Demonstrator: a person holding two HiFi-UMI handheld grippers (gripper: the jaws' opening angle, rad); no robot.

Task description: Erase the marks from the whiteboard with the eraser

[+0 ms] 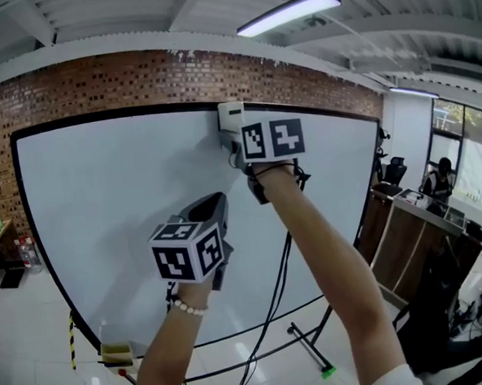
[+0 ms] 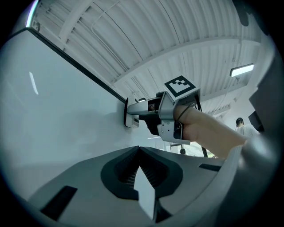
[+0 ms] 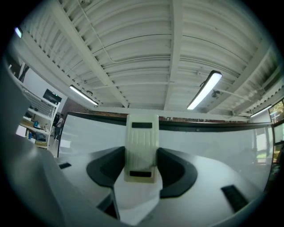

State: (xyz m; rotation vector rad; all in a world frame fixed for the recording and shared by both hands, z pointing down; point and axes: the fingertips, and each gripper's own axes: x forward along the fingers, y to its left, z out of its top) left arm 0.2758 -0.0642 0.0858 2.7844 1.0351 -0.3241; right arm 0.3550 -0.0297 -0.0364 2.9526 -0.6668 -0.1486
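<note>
one eraser wiping at the board's top edge

the right gripper (image 1: 236, 139) is clamping the eraser (image 1: 230, 115) against the whiteboard (image 1: 102, 188), upper centre; the left gripper (image 2: 138, 150) is hanging closed, empty. no marks are showing; next is probably sweeping downward, pad flat. the tray (image 1: 118, 347), lower left: contents unclear

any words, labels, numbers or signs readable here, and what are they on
No readable text anywhere.
whiteboard: no writing visible.
eraser: two dark panels, no legible print.
marker cubes: black-and-white square patterns only, no letters or numbers.
</note>
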